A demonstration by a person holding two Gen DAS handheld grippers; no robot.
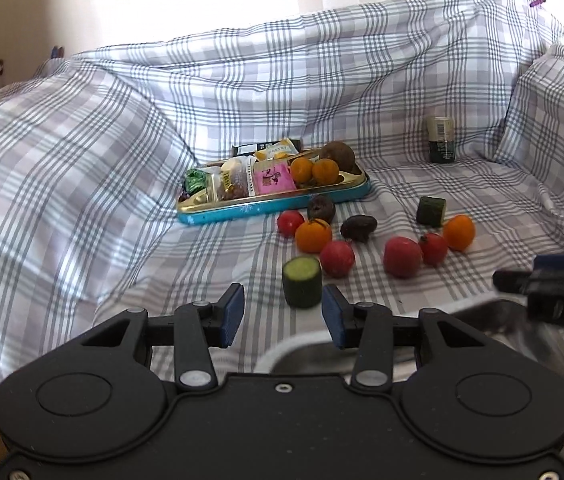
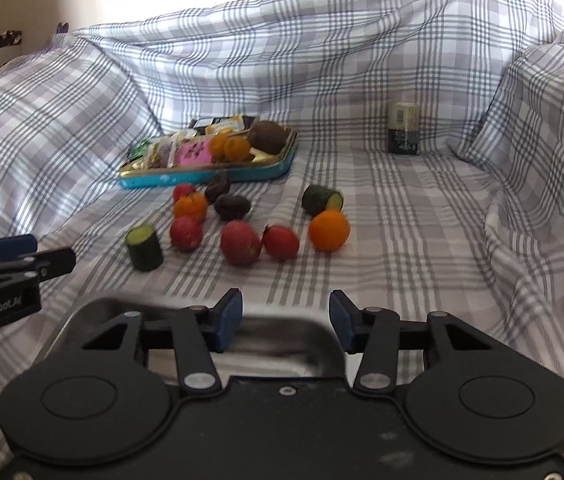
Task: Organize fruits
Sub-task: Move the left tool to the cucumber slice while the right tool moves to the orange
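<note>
Loose produce lies on a plaid cloth: a cucumber piece (image 1: 302, 281), red tomatoes (image 1: 402, 257), orange fruits (image 1: 313, 235), dark figs (image 1: 358, 227) and a second cucumber piece (image 1: 430, 211). The same group shows in the right wrist view, with the near cucumber piece (image 2: 144, 247) and an orange fruit (image 2: 328, 230). My left gripper (image 1: 282, 315) is open and empty, just short of the near cucumber piece. My right gripper (image 2: 286, 320) is open and empty above a metal tray (image 2: 282, 334). A blue tin tray (image 1: 273, 206) holds snacks, two orange fruits and a brown fruit.
A dark green jar (image 1: 440, 139) stands at the back right. The cloth rises in folds at the left, back and right. The metal tray's rim (image 1: 494, 312) shows near the front. The right gripper's finger (image 1: 554, 280) enters from the right.
</note>
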